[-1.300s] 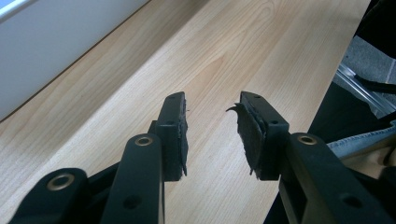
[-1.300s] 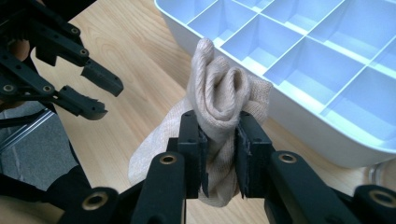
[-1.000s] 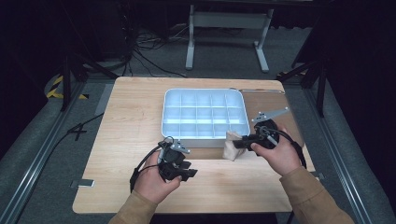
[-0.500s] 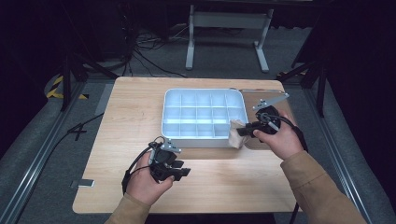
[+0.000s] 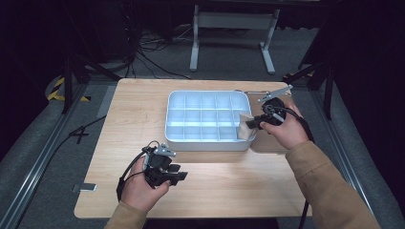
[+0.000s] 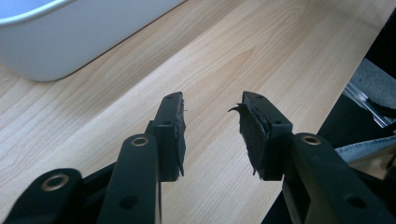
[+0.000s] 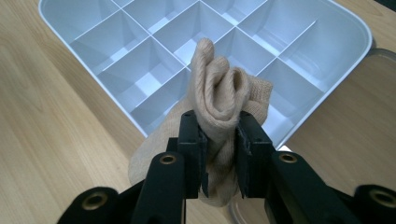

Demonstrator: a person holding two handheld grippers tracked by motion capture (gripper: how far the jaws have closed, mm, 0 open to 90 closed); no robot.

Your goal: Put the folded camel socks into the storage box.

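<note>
Right gripper [image 7: 219, 135] clamped on rolled beige sock [image 7: 219, 93], over the white divided tray's [image 5: 172, 102] near-right corner. Left gripper [image 6: 212, 121] open, empty, near side of tray.

- From my high view the table [image 5: 210, 191] is lit from above and evenly bright; all round it the room sinks to near black, worst at 3 and 9 o'clock.
- The tray [image 5: 206, 142] glows pale blue-white, close to glare, its dividers washed out.
- That picture looks soft and grainy to me; the hands cast only faint shadows.
- My left gripper view is sharp on the wood grain, while the jaws at 6 o'clock blur slightly.
- My right gripper view is crisp on the cloth [image 7: 219, 93]; the tray's walls shade softly.
</note>
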